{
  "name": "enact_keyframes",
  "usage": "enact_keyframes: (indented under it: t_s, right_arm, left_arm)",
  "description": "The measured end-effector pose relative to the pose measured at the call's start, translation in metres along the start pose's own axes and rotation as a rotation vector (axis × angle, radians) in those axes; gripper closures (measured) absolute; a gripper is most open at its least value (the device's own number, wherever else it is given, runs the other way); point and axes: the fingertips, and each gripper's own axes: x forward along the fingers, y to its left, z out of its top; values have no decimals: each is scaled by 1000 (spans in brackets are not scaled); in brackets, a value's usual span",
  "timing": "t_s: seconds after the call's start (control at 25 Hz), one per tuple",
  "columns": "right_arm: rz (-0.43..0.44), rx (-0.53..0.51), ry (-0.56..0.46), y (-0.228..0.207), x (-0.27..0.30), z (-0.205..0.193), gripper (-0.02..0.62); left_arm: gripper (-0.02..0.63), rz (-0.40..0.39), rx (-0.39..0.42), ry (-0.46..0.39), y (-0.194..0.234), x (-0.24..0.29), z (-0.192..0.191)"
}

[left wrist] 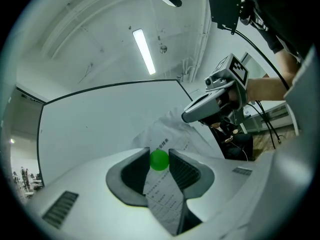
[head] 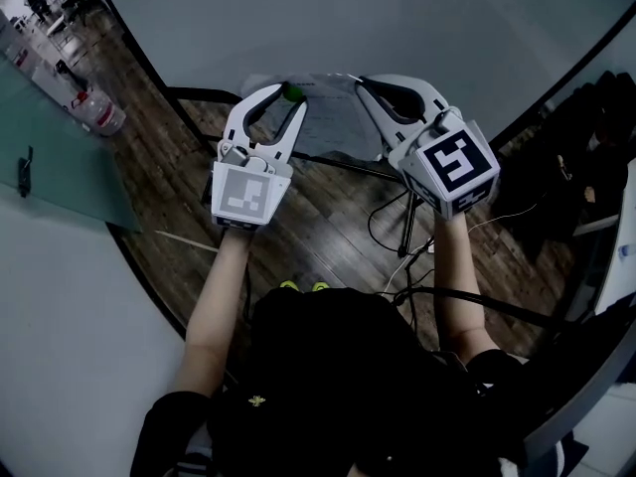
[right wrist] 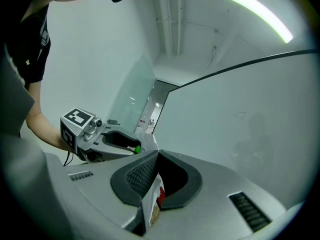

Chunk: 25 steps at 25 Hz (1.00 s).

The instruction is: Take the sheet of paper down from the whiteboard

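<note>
Paper (left wrist: 167,136) looks light, limp, tearable: my right gripper (right wrist: 155,156) pinches its edge; left gripper (left wrist: 159,153) clamps green magnet (left wrist: 159,160).

Counting two tongs: left tongs (head: 285,96), right tongs (head: 364,83); one paper (head: 333,119); one green ball (head: 291,92); one whiteboard (head: 397,18).
</note>
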Motion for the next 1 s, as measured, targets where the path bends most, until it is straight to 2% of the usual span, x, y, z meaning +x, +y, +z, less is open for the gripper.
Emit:
enact_keyframes:
  t_s: [0.4, 1.0]
  right_arm:
    - [-22, -8, 2, 2, -2, 1, 574]
    - [-19, -12, 3, 2, -2, 1, 574]
  left_arm:
    - [485, -27, 9, -11, -3, 0, 1]
    - [485, -24, -6, -25, -2, 3, 2]
